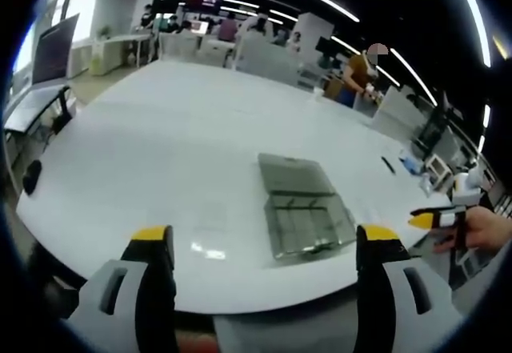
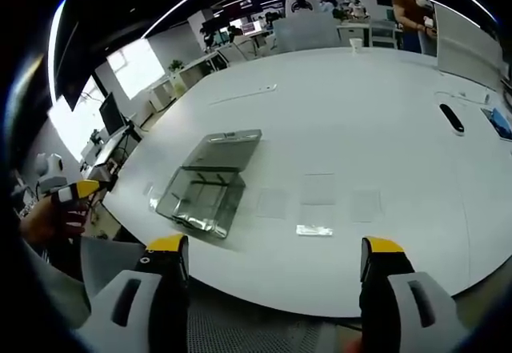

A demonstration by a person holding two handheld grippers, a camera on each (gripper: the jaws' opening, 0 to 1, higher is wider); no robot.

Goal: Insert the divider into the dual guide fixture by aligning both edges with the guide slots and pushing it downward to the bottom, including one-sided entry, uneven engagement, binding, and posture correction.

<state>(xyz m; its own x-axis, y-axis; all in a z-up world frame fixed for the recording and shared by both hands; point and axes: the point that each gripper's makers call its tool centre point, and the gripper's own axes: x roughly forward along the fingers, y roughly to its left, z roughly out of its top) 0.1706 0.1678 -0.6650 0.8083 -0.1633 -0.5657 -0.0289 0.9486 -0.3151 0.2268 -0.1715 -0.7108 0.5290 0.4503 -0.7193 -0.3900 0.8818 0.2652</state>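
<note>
White table (image 1: 184, 129) w/ black marker (image 2: 451, 118); person (image 1: 362, 77) standing at far side.

You have one clear open case (image 2: 210, 178) on one white table (image 2: 368, 121), four clear sheets near it, and two grippers.

A white table (image 1: 184, 129) carries a clear, grey-tinted plastic box (image 2: 204, 186) with its lid open. Both the left gripper (image 1: 264, 245) and right gripper (image 2: 276, 257) have grey jaws with black inner faces and yellow tips.
</note>
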